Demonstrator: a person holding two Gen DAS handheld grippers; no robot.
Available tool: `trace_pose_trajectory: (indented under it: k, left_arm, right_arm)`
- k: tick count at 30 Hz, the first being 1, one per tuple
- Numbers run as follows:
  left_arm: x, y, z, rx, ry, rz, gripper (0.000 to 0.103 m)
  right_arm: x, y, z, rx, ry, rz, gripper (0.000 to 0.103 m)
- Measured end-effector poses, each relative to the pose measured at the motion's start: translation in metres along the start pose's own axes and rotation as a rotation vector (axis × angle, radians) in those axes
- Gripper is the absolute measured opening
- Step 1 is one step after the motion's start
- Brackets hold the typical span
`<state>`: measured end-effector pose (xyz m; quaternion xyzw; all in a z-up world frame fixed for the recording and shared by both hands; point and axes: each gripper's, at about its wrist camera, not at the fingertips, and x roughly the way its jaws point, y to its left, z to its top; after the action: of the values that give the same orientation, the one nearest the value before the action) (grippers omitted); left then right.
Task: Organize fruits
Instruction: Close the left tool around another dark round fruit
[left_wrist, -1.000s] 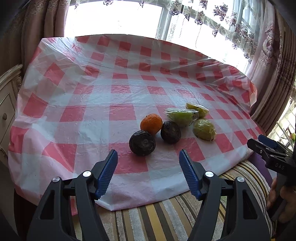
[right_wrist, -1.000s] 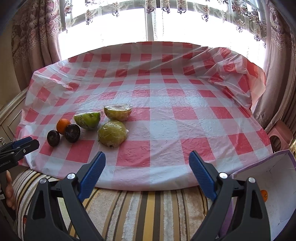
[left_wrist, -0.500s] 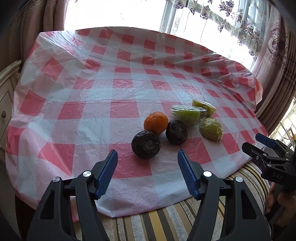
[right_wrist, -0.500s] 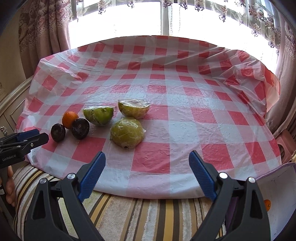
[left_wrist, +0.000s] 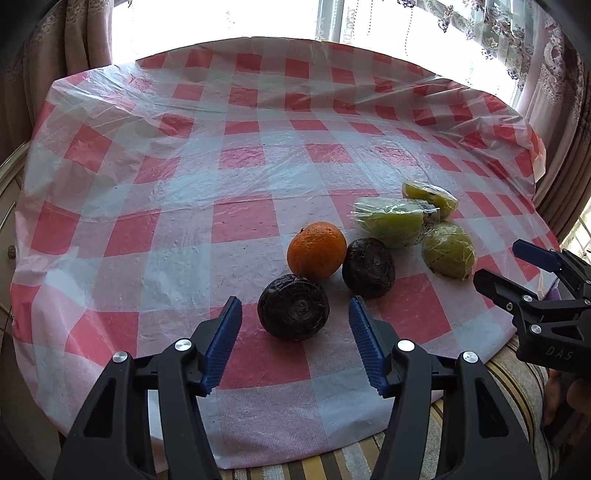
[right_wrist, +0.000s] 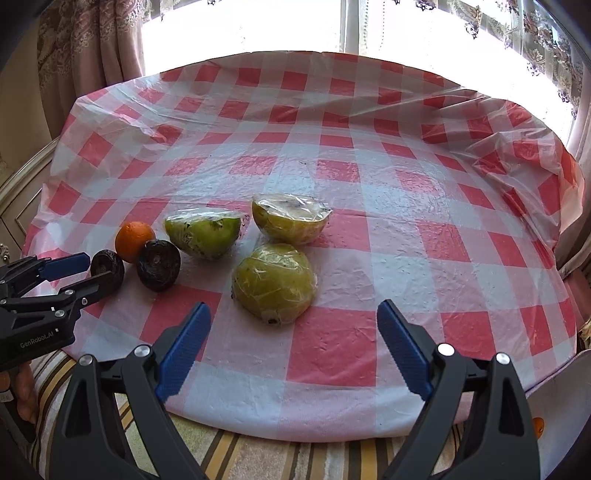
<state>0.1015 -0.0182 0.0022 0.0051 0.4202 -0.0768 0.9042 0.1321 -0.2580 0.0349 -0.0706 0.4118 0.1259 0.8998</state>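
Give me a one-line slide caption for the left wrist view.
Open left gripper lined up on the near dark fruit, orange behind it on the checked cloth.

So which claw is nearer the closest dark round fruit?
Left. The left claw is open with the dark round fruit just ahead between its fingers; the right claw is off to that fruit's right, facing a wrapped green fruit.

Orange (left_wrist: 317, 250) behind dark fruit (left_wrist: 293, 312)
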Motion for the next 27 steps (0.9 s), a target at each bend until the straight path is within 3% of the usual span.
trace_pose_trajectory:
  k: [5,18,20,22,27]
  left_arm:
    - [0.009,-0.005,0.000,0.031,0.018,0.037,0.041]
    - [0.010,-0.006,-0.002,0.045,0.004,0.051,0.039]
    - [0.009,-0.007,-0.002,0.044,0.002,0.050,0.039]
    - [0.009,-0.006,-0.003,0.043,0.001,0.049,0.039]
    - [0.008,-0.006,-0.003,0.039,-0.003,0.045,0.039]
  right_arm:
    - [0.018,0.010,0.009,-0.039,0.027,-0.022,0.092]
    - [0.040,0.013,0.019,-0.044,0.070,-0.023,0.091]
    - [0.043,0.013,0.019,-0.042,0.083,-0.015,0.083]
    - [0.048,0.013,0.019,-0.038,0.102,0.000,0.069]
    - [0.046,0.011,0.017,-0.030,0.097,0.026,0.062]
